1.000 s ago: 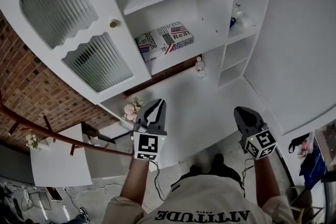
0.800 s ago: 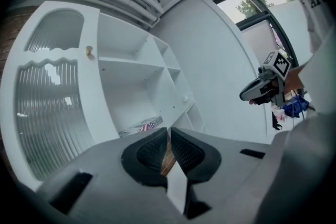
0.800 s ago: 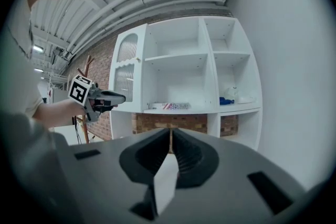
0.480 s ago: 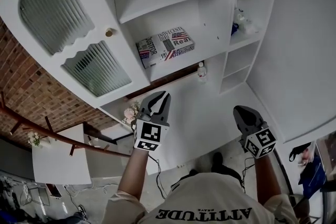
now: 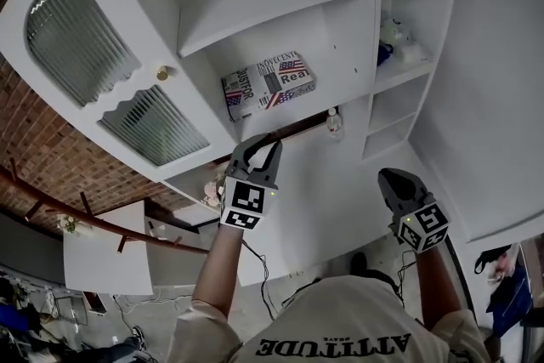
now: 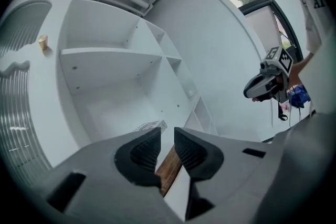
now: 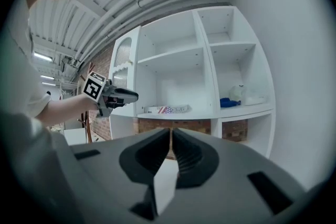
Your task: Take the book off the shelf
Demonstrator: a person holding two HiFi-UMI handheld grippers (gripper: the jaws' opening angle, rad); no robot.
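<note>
The book [image 5: 268,83], with a flag-print cover, lies flat on the middle shelf of the white cabinet [image 5: 255,8]. It also shows small in the left gripper view [image 6: 150,126] and in the right gripper view [image 7: 167,109]. My left gripper [image 5: 255,150] is raised just below the shelf's front edge and points at the book without touching it. Its jaws are opening, a narrow gap shows and nothing is between them [image 6: 167,134]. My right gripper [image 5: 393,178] hangs lower at the right, shut and empty [image 7: 171,131].
The cabinet door [image 5: 102,64] with ribbed glass and a brass knob [image 5: 161,73] stands open at the left of the shelf. A blue thing and a white item [image 5: 389,42] sit in the right-hand compartment. A small bottle [image 5: 334,123] stands on the ledge below.
My left gripper has risen towards the book's shelf and its jaws have parted slightly. The right gripper has stayed about where it was.
</note>
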